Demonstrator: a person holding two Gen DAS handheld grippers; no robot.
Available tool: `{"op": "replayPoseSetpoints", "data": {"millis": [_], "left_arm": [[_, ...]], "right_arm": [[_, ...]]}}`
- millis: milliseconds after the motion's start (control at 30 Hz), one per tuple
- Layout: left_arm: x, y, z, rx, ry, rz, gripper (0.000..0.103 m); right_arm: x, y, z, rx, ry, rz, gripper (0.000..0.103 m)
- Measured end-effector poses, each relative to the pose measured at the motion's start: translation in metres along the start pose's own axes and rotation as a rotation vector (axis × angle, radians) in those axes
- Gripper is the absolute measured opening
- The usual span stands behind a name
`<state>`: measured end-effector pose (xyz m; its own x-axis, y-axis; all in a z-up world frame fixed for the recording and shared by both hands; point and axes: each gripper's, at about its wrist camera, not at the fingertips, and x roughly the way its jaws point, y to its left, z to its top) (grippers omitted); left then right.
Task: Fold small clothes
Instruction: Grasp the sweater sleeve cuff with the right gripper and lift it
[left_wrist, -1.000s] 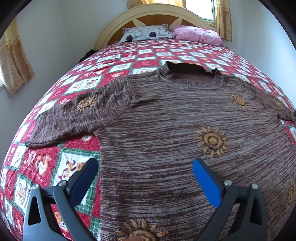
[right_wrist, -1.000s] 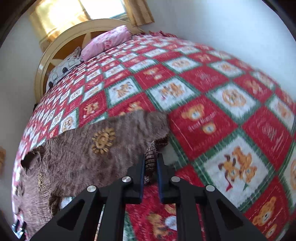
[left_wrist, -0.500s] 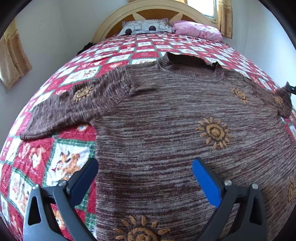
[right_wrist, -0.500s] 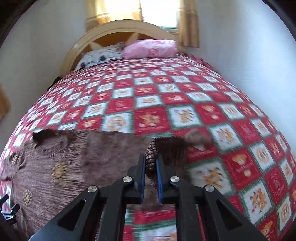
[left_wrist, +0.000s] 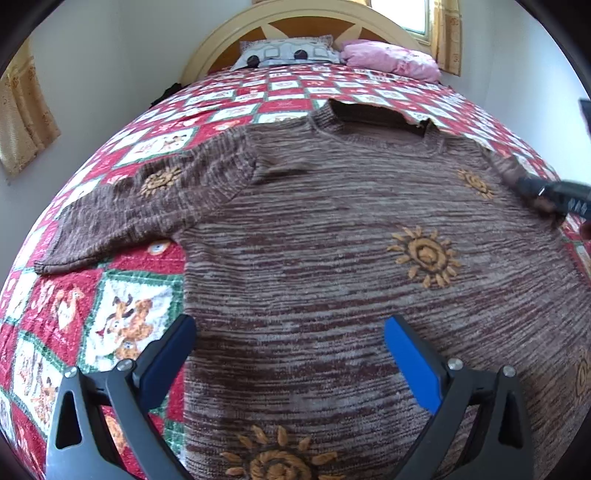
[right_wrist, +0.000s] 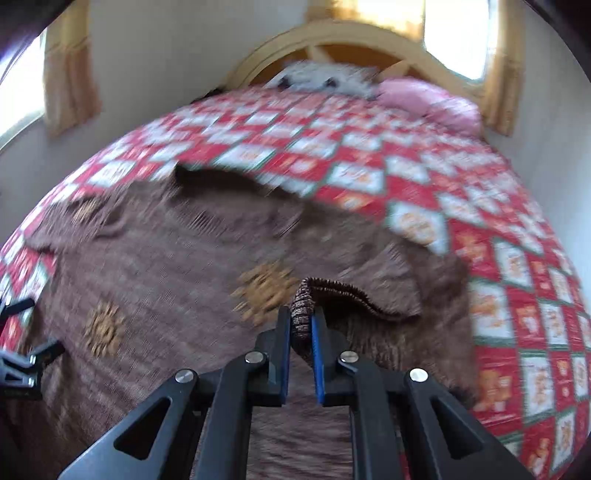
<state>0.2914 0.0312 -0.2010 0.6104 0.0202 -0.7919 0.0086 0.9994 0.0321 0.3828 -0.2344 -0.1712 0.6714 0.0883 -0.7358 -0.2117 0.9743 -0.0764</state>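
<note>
Right tongs grip the sweater sleeve cuff, lifted over the body. Left tongs hover open. First fold only begun.

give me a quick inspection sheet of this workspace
surface: bed with a red, green and white patchwork quilt
job's things: brown knit sweater with orange sun motifs, lying flat; one sleeve spread out, the other sleeve's cuff lifted over the body
clutter: nothing seen
grippers: left claw open, over the sweater's lower part; right claw shut on the cuff
cables: nothing seen
surroundings: wooden headboard, patterned pillow, pink pillow, curtains, white walls
</note>
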Motion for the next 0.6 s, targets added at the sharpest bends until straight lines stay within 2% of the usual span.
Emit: {"op": "replayPoseSetpoints", "data": {"millis": [67,133,200,267,333,400,533,600], "left_arm": [[0.001,0.000,0.000,0.001,0.011,0.001,0.103],[0.001,-0.001,0.000,0.002,0.033,-0.024,0.103],[-0.001,-0.005,0.000,0.030,0.048,-0.045,0.101],[-0.010,-0.013,0.003,0.063,0.029,-0.043,0.097],[-0.019,-0.022,0.009,0.077,0.016,-0.072,0.096],[-0.034,-0.042,0.019,0.131,-0.031,-0.085,0.095],[-0.054,-0.104,0.036,0.300,-0.138,-0.058,0.095],[-0.056,-0.136,0.046,0.381,-0.179,-0.063,0.095]], "right_arm": [[0.006,0.005,-0.007,-0.017,0.022,0.031,0.020],[-0.001,0.003,-0.016,-0.002,0.008,0.101,0.064],[-0.019,-0.008,-0.028,0.053,-0.029,0.171,0.067],[-0.038,-0.019,-0.041,0.080,-0.063,0.195,0.067],[-0.061,-0.035,-0.059,0.097,-0.106,0.175,0.067],[-0.079,-0.057,-0.077,0.153,-0.156,0.150,0.067],[-0.100,-0.107,-0.107,0.331,-0.265,0.040,0.067],[-0.102,-0.123,-0.120,0.397,-0.301,0.044,0.067]]}}
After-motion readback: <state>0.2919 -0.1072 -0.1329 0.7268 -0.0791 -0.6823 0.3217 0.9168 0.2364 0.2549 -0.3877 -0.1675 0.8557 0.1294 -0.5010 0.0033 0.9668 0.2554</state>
